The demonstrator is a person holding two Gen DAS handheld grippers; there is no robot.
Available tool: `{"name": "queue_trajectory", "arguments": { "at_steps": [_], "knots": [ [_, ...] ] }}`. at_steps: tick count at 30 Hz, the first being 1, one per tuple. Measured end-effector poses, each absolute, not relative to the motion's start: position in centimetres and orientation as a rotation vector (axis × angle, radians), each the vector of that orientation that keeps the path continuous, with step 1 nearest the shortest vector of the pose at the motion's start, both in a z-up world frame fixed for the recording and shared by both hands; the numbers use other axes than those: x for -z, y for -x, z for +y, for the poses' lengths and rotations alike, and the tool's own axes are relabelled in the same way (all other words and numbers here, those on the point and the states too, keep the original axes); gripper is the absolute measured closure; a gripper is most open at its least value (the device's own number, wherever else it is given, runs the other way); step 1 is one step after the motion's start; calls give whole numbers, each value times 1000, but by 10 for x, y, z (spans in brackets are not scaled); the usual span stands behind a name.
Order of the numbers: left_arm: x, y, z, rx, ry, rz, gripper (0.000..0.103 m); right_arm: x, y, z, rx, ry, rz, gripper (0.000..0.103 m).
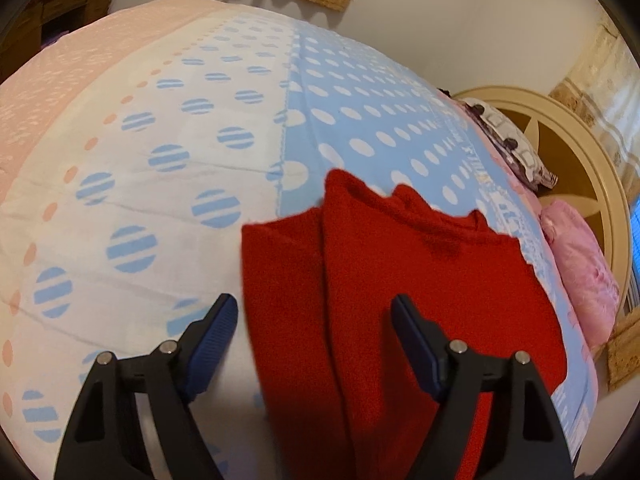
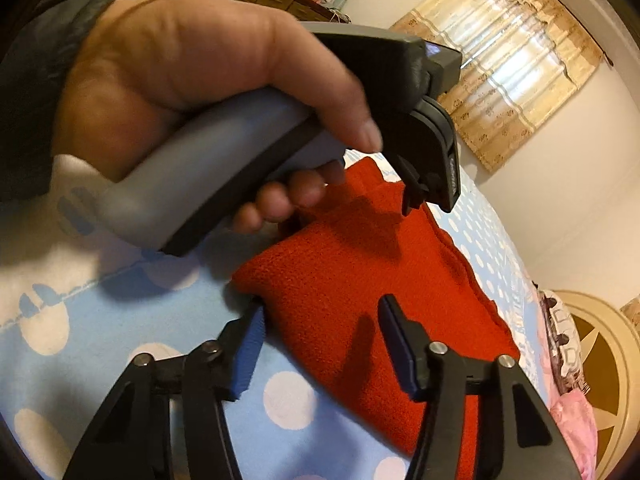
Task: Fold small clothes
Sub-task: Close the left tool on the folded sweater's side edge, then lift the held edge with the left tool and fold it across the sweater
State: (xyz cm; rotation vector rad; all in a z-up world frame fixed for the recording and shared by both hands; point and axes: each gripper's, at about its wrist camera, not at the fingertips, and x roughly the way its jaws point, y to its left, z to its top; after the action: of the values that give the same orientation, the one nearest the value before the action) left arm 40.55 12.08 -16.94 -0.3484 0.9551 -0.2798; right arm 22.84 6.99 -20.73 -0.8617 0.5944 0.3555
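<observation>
Lying folded on the dotted bed [image 1: 200, 128], the red garment [image 1: 400, 280] fills the left wrist view, the left gripper [image 1: 314, 312] spread wide and holding nothing. From the right wrist, the right gripper [image 2: 320, 316] gapes empty over the garment's near edge, beneath the hand [image 2: 192, 76].

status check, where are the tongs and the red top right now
Left tongs open, empty, over red top. Right tongs open, empty, at its near edge. Top lies folded on dotted bedspread. Nothing in the way.
</observation>
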Motion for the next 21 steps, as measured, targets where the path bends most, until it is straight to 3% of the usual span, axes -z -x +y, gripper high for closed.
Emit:
{"name": "queue_trajectory", "arguments": {
  "at_steps": [3, 5, 6, 9, 13, 21],
  "knots": [
    [170, -407, 120, 280, 350, 956, 23, 210, -228, 70, -358, 859, 599, 53],
    [170, -407, 118, 285, 335, 956, 31, 212, -228, 69, -362, 857, 601, 59],
    [171, -407, 117, 294, 334, 963, 42, 213, -228, 70, -364, 859, 601, 62],
    [171, -409, 120, 301, 351, 973, 49, 214, -224, 72, -365, 872, 597, 71],
    [174, -416, 128, 321, 412, 994, 83, 213, -218, 70, -372, 865, 599, 86],
    [167, -415, 132, 341, 483, 979, 87, 197, -224, 49, -380, 803, 579, 90]
  ]
}}
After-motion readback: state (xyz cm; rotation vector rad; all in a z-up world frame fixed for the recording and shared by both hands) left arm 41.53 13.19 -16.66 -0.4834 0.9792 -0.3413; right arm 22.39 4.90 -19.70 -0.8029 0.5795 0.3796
